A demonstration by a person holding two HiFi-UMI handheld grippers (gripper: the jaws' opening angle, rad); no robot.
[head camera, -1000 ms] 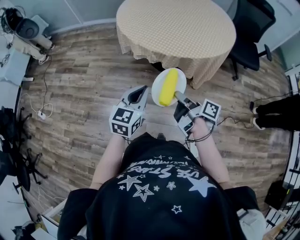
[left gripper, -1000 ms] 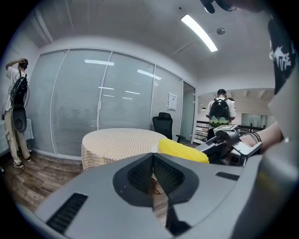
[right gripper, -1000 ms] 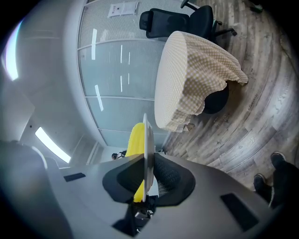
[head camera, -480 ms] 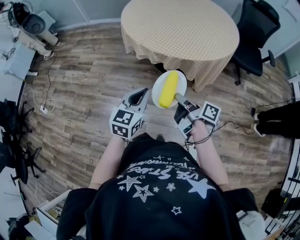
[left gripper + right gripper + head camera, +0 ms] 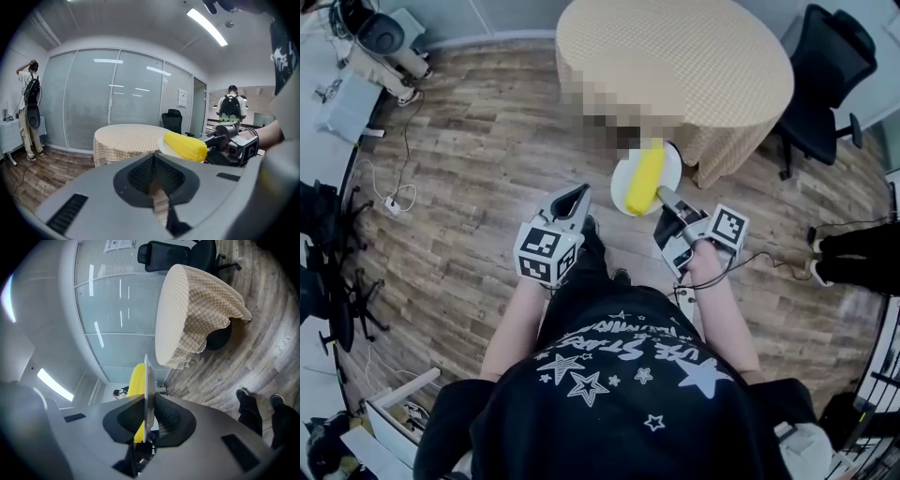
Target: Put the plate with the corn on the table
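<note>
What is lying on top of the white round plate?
One yellow corn cob lies along the white round plate. The surface under the cob is covered. The jaws of the right gripper clamp the plate's rim.

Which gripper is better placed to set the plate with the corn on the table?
Right. The right gripper is shut on the rim of the plate, with the corn on top, close to the table. The left gripper is shut on nothing, off to the side.
</note>
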